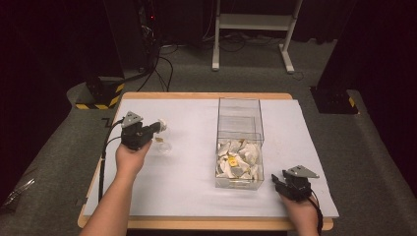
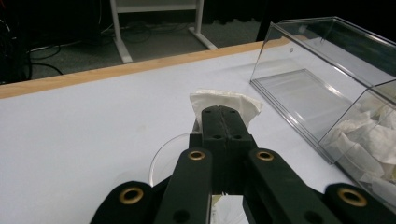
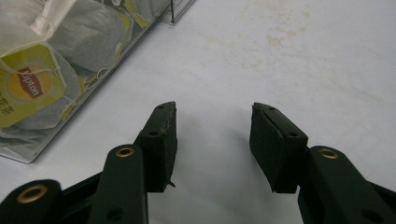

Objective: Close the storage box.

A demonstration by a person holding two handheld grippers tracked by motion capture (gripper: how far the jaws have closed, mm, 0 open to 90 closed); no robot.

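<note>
Clamping tea bag (image 2: 224,103): left hand-held gripper (image 2: 223,116) | right hand-held gripper (image 3: 212,140) gaping, label (image 3: 25,86) legible

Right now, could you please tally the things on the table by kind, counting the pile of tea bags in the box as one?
Clear box: 1
Pile of tea bags in the box: 1
Tea bag in the left gripper: 1
Clear dish: 1
Grippers, left and right: 2
Total: 6
</note>
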